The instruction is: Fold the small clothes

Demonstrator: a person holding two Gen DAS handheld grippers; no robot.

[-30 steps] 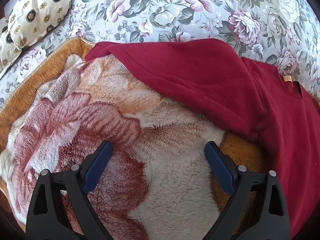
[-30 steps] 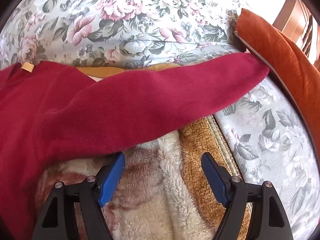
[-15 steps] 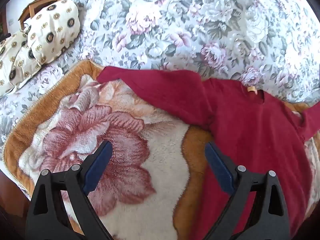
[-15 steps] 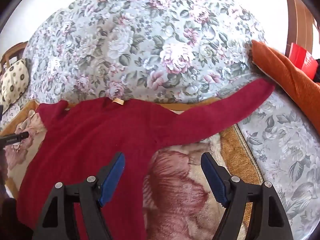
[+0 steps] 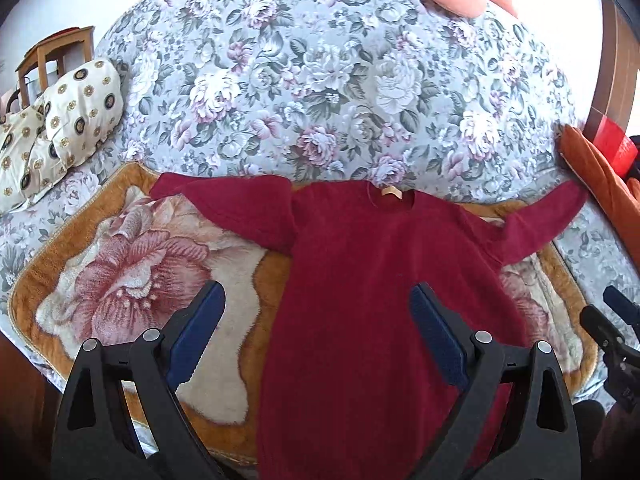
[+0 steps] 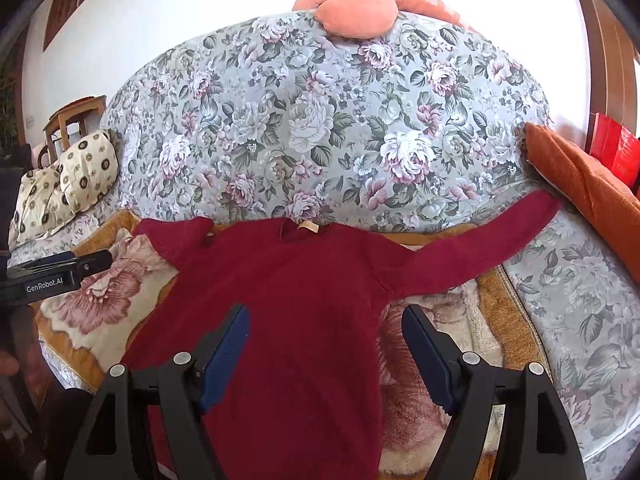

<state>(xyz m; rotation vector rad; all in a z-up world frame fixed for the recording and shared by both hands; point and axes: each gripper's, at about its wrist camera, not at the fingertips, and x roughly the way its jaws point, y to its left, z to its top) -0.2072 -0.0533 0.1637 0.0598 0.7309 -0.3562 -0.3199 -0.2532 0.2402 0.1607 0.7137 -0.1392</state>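
A dark red long-sleeved sweater (image 5: 372,280) lies flat on a fleece blanket, collar with a tan tag (image 5: 390,192) at the far end. Its left sleeve (image 5: 244,208) is folded in short; its right sleeve (image 5: 536,220) stretches out to the right. It also shows in the right wrist view (image 6: 304,300), with the right sleeve (image 6: 480,248) extended. My left gripper (image 5: 318,336) is open and empty, held above the sweater's left side. My right gripper (image 6: 326,354) is open and empty, above the sweater's right side.
The fleece blanket (image 5: 132,280) with a rose pattern lies on a floral bedspread (image 5: 340,92). Patterned cream pillows (image 5: 60,128) lie at the left, an orange cushion (image 5: 600,184) at the right, a peach pillow (image 6: 356,12) at the far end.
Both grippers have pulled back and up from the sleeves, so the whole sweater now shows. Both stayed open and empty.
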